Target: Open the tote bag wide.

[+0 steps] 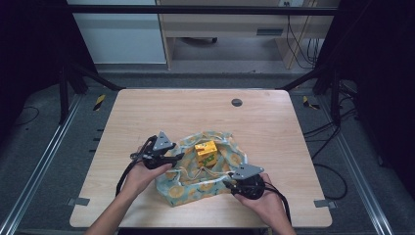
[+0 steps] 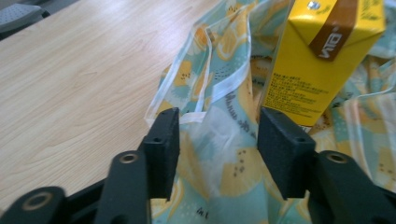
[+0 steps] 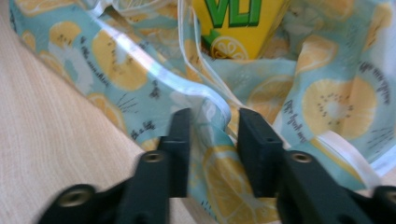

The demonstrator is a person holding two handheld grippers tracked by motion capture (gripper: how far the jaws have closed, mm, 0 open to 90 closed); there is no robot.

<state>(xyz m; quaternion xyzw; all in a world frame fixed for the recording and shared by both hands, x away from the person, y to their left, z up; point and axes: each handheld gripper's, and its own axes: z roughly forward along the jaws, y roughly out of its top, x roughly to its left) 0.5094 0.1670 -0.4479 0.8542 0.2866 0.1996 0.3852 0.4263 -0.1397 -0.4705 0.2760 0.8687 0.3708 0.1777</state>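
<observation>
A teal cloth printed with lemon slices point(image 1: 195, 188) lies crumpled on the wooden table point(image 1: 171, 112), near its front edge. A yellow drink carton point(image 1: 206, 152) stands upright on the middle of the cloth. My left gripper point(image 1: 178, 156) is at the cloth's left rim. In the left gripper view its jaws point(image 2: 218, 126) stand apart with a white-hemmed fold of cloth point(image 2: 224, 84) between them and the carton point(image 2: 317, 60) just beyond. My right gripper point(image 1: 227, 183) is at the cloth's front right. Its jaws point(image 3: 214, 126) straddle a raised hem of cloth point(image 3: 140, 70) without pressing it, below the carton point(image 3: 236, 28).
A round black grommet point(image 1: 236, 102) sits in the table near the far edge. Bare wood point(image 2: 70, 84) stretches left of the cloth and across the back half. Black frame bars and cables run around the table on the floor.
</observation>
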